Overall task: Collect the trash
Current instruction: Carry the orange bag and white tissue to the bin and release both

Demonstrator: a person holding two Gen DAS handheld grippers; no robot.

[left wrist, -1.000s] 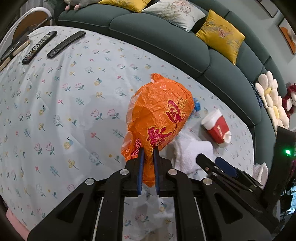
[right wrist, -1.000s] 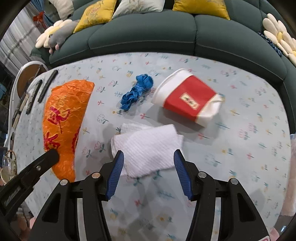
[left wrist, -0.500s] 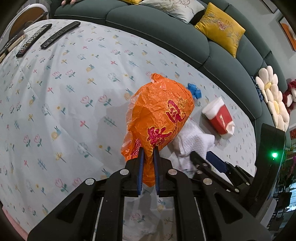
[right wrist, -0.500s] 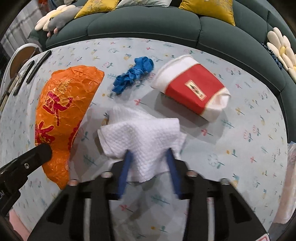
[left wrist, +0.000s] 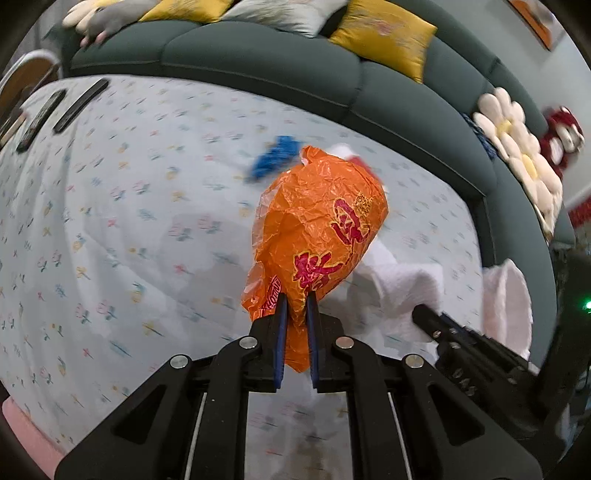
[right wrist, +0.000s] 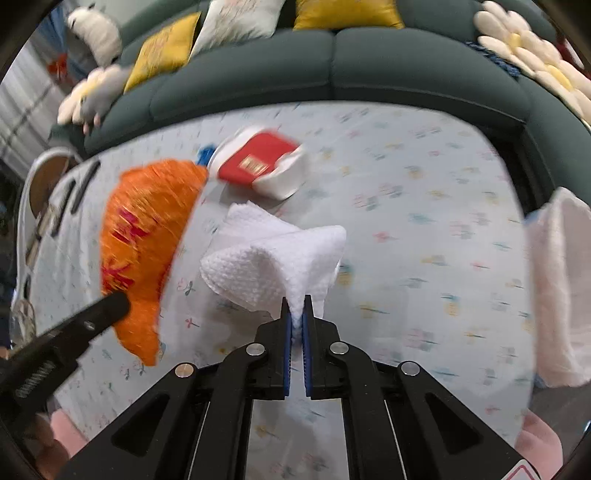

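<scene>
Home living room. Curved dark green sofa (left wrist: 266,66) wraps the far side, loaded with yellow cushions (left wrist: 384,33), a pale patterned pillow (right wrist: 240,22), a daisy-shaped cushion (left wrist: 517,155) and a plush toy (left wrist: 99,22). Low table in front, covered by a floral cloth (left wrist: 110,229). Two remotes (left wrist: 79,105) lie at its far left corner. A framed picture (left wrist: 535,18) hangs on the wall at top right. Curtain (right wrist: 22,99) at left in the right wrist view. All domestic furnishing.
</scene>
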